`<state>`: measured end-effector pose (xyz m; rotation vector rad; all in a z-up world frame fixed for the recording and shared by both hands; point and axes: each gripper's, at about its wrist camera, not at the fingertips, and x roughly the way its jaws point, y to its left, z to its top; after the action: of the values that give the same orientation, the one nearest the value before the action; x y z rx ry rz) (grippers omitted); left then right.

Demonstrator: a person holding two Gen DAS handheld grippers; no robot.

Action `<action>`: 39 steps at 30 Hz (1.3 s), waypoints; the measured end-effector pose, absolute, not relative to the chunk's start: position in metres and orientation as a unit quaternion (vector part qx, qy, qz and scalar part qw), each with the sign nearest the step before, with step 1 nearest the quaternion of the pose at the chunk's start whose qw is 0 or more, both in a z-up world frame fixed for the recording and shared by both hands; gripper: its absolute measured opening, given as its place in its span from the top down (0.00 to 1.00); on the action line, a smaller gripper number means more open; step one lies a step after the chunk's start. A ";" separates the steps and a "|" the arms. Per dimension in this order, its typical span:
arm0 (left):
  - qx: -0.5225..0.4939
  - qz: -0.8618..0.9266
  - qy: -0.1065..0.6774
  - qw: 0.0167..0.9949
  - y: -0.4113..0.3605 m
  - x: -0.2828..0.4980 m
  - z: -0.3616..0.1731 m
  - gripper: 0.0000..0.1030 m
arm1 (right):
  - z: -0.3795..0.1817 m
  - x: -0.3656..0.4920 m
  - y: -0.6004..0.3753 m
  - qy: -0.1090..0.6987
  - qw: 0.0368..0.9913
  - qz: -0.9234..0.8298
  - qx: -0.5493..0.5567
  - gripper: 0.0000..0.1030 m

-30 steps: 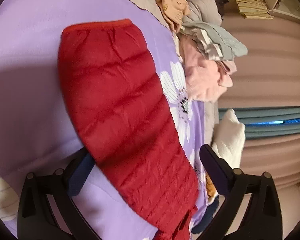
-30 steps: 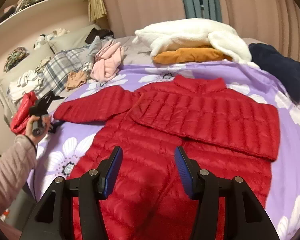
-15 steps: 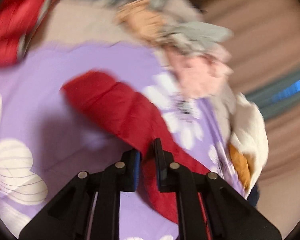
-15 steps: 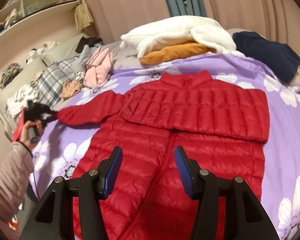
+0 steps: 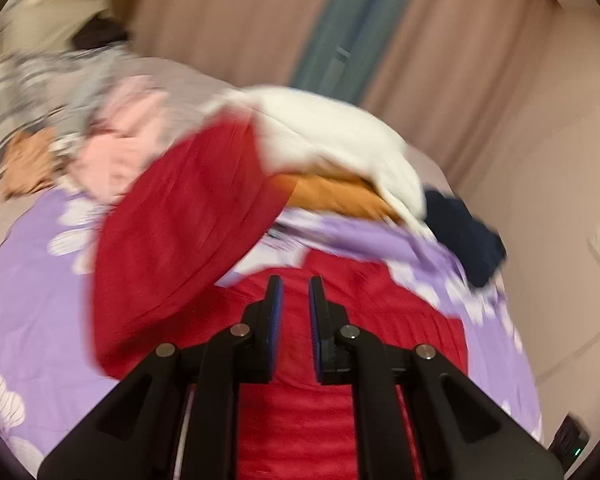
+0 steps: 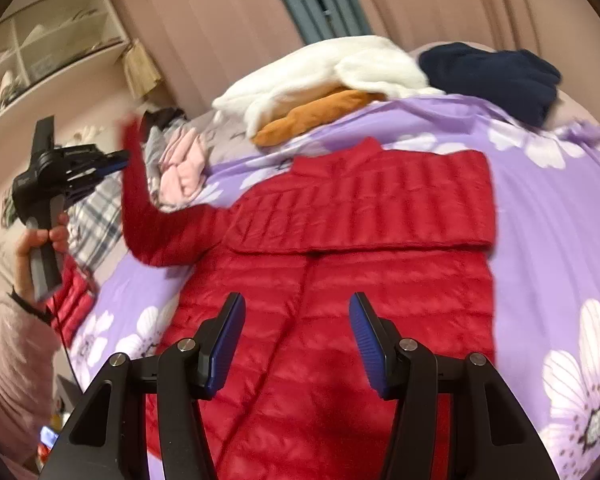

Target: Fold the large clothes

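Note:
A red puffer jacket [image 6: 340, 280] lies flat on the purple flowered bedspread [image 6: 548, 216], collar toward the far side, with one sleeve folded across its chest. The other sleeve [image 6: 140, 216] rises off the bed at the left. My left gripper [image 6: 118, 160], held in a person's hand, is shut on that sleeve near the cuff. In the blurred left wrist view the sleeve [image 5: 180, 240] hangs beside my left gripper [image 5: 294, 292], above the jacket body [image 5: 360, 320]. My right gripper [image 6: 296, 336] hovers open over the jacket's lower front with nothing between its fingers.
A white fleece [image 6: 320, 76], an orange garment [image 6: 316, 114] and a dark navy one [image 6: 492, 76] are piled at the bed's far end. Pink clothes [image 6: 182, 168] and plaid fabric [image 6: 96, 216] lie at the left. Another red garment [image 6: 70, 300] hangs off the bed's left edge.
My left gripper closed on the sleeve, rolled upright and lifted it off the bed toward the jacket. The right gripper drifted a little and stayed open.

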<state>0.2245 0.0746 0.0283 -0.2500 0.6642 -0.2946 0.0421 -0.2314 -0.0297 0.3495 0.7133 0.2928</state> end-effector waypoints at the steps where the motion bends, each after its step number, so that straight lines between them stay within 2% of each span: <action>1: -0.108 -0.152 0.329 0.926 0.057 0.226 0.026 0.90 | -0.031 0.040 -0.237 0.345 0.912 0.138 0.174 0.47; 7: -0.022 -0.218 0.379 0.899 -0.047 0.225 -0.017 0.88 | -0.045 0.028 -0.268 0.347 0.908 0.106 0.207 0.47; 10: -0.051 -0.230 0.396 0.887 -0.050 0.231 -0.033 0.81 | -0.053 0.027 -0.276 0.355 0.903 0.102 0.218 0.47; 11: -0.063 -0.224 0.398 0.887 -0.043 0.232 -0.036 0.69 | -0.054 0.028 -0.278 0.359 0.902 0.102 0.218 0.47; 12: -0.074 -0.215 0.399 0.888 -0.035 0.234 -0.038 0.50 | -0.056 0.031 -0.279 0.363 0.900 0.101 0.218 0.47; 14: -0.094 -0.187 0.391 0.896 -0.006 0.235 -0.038 0.41 | -0.057 0.034 -0.279 0.364 0.898 0.105 0.222 0.47; 19: -0.136 -0.124 0.401 0.898 0.073 0.240 -0.045 0.40 | -0.062 0.060 -0.253 0.374 0.876 0.173 0.252 0.44; 27: -0.219 -0.029 0.417 0.882 0.181 0.242 -0.085 0.38 | -0.074 0.181 -0.133 0.430 0.815 0.294 0.252 0.44; 33: -0.122 0.004 0.437 0.891 0.185 0.270 -0.104 0.38 | -0.078 0.213 -0.082 0.435 0.792 0.327 0.276 0.44; 39: -0.156 -0.003 0.447 0.881 0.207 0.275 -0.122 0.38 | -0.092 0.273 -0.045 0.455 0.777 0.318 0.297 0.44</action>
<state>0.2751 0.2071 -0.1220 -0.3241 0.9316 -0.0066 0.2734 -0.0451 -0.0917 0.6427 0.9852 0.6888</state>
